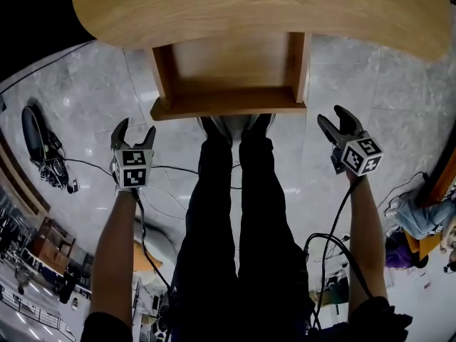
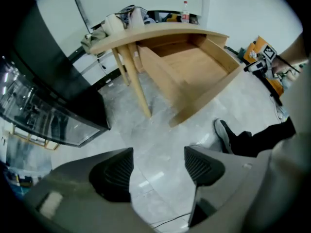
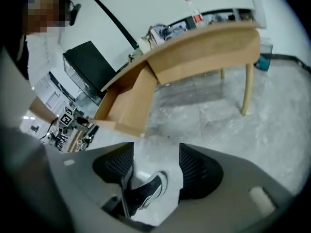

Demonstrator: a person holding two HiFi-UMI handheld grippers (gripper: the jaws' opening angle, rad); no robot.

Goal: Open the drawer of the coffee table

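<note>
Drawer (image 1: 228, 73) sits pulled out under tabletop (image 1: 249, 6), left tongs (image 1: 135, 128) & right tongs (image 1: 333, 116) both released, empty; task looks done, next just back off.

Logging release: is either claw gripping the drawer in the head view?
No, the left claw and right claw hang open at either side, apart from the pulled-out drawer.

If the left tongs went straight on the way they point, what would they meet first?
Most likely the grey floor: the left tongs, open and empty, aim steeply down at the tile. The open drawer lies farther ahead, though depth is unclear.
</note>
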